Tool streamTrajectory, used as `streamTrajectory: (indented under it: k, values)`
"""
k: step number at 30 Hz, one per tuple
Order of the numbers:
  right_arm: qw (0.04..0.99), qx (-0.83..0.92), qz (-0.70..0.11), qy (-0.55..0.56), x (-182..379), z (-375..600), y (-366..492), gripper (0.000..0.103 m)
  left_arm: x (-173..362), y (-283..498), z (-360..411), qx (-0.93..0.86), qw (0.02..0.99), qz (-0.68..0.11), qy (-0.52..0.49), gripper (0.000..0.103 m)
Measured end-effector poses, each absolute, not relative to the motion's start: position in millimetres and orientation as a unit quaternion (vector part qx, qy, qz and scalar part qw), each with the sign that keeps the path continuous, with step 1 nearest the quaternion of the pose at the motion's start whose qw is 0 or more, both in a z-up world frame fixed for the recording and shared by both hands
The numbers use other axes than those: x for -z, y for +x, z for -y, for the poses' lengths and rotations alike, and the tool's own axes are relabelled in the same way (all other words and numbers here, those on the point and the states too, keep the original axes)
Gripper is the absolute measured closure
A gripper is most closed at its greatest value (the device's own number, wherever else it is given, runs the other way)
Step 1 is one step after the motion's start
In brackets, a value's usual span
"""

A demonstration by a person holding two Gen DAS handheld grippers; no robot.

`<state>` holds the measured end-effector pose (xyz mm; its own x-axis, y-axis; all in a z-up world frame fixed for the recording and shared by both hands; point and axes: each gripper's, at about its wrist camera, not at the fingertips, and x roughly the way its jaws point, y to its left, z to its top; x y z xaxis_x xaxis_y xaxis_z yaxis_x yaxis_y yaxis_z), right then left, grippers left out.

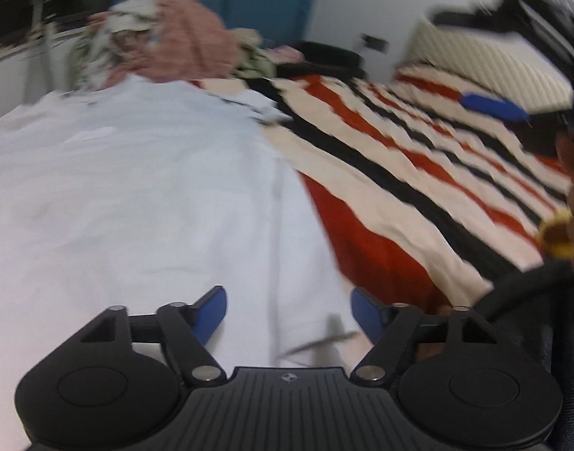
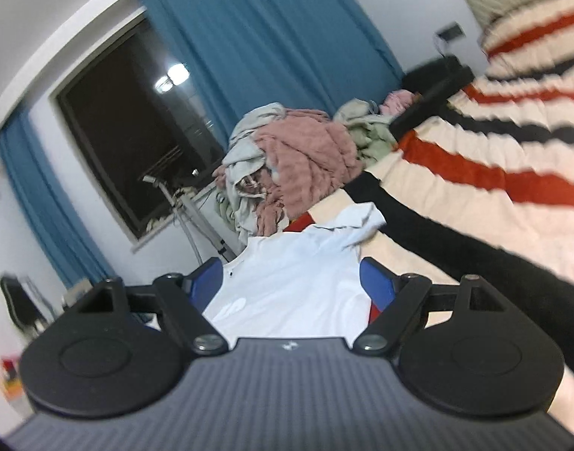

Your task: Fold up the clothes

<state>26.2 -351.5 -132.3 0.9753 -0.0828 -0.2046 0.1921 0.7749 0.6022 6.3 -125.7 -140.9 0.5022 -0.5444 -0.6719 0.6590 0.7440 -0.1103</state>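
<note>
Striped blanket [image 1: 418, 173] covers bed; carries all items. White shirt [image 1: 136, 195] spread flat along blanket's left edge, collar toward far end. Unfolded clothes pile [image 2: 294, 165] at far end, just beyond collar. My left gripper [image 1: 288, 310] above shirt hem, jaws wide apart, empty. My right gripper [image 2: 290, 285] likewise wide apart, empty. Risk: pinching blanket along with shirt; cause: thin fabric lying flush.

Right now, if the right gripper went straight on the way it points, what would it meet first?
Most likely the white shirt, which lies between the open fingers of the right gripper. Beyond it sits the clothes pile; depth is unclear.
</note>
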Motion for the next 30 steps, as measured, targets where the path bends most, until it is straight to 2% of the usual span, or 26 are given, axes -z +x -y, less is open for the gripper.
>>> streamTrajectory:
  k: [7,10,11,13,14,21,27,30]
  values:
    - [0.93,0.047,-0.065,0.359,142.4,361.7,23.1,0.019,171.8,-8.1,168.9,0.352,0.852,-0.363,0.138,0.05]
    - [0.924,0.043,-0.07,0.373,146.2,364.2,25.3,0.019,179.0,-7.6,178.5,0.344,0.853,-0.356,0.162,0.069]
    - [0.923,0.041,-0.069,0.375,146.9,364.8,25.0,0.019,180.4,-9.2,181.0,0.342,0.855,-0.352,0.171,0.08]
    - [0.921,0.037,-0.068,0.381,148.4,366.1,24.4,0.019,180.5,-11.4,183.8,0.343,0.855,-0.347,0.176,0.092]
    - [0.921,0.036,-0.067,0.383,148.9,366.7,23.6,0.019,178.6,-12.4,184.0,0.347,0.854,-0.347,0.172,0.095]
    - [0.921,0.046,-0.029,0.385,147.2,370.7,11.3,0.019,161.4,-10.2,191.9,0.408,0.829,-0.37,0.1,0.098]
    - [0.924,0.047,-0.032,0.379,146.3,372.3,12.4,0.019,175.8,16.9,199.0,0.432,0.793,-0.427,0.04,0.098]
    - [0.925,0.048,-0.036,0.375,144.9,370.6,13.9,0.019,175.0,20.0,199.3,0.425,0.796,-0.429,0.045,0.094]
